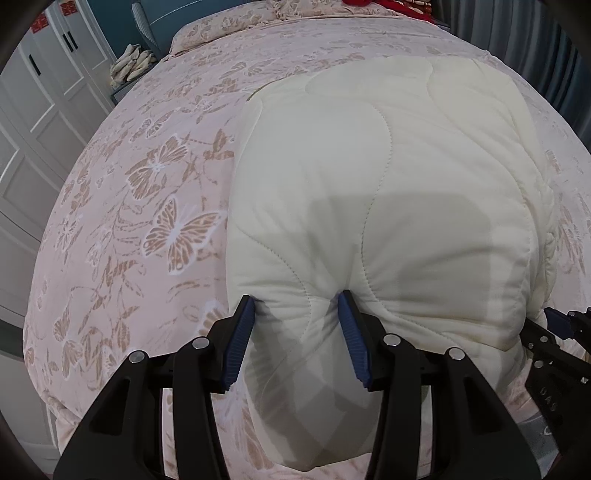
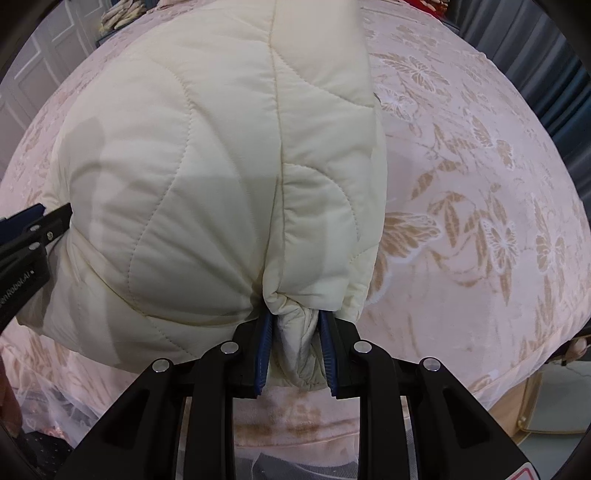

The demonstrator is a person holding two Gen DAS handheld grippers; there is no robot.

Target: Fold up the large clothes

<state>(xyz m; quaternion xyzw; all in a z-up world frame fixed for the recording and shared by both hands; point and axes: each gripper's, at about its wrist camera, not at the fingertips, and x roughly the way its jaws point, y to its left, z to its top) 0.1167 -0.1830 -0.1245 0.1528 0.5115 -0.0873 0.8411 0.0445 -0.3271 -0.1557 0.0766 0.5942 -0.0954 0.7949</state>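
Both grippers are on the cream quilted jacket (image 1: 388,192), which lies folded on the bed (image 1: 147,192) near its front edge, running away toward the head end. The left gripper (image 1: 297,332) pinches a thick padded bulge of the jacket's near hem, blue pads (image 1: 240,343) pressing in from both sides. The right gripper (image 2: 295,350) is squeezed on a bunched fold at the hem's other corner, fabric crumpled tight between its pads (image 2: 264,354). A butterfly-print cover is spread on the bed.

Quilted jacket (image 1: 388,192) lies on the bed (image 1: 129,206), its near edge overhanging the bed's near side; pillow (image 1: 207,33) behind jacket, wardrobe (image 1: 33,122) left of the bed.
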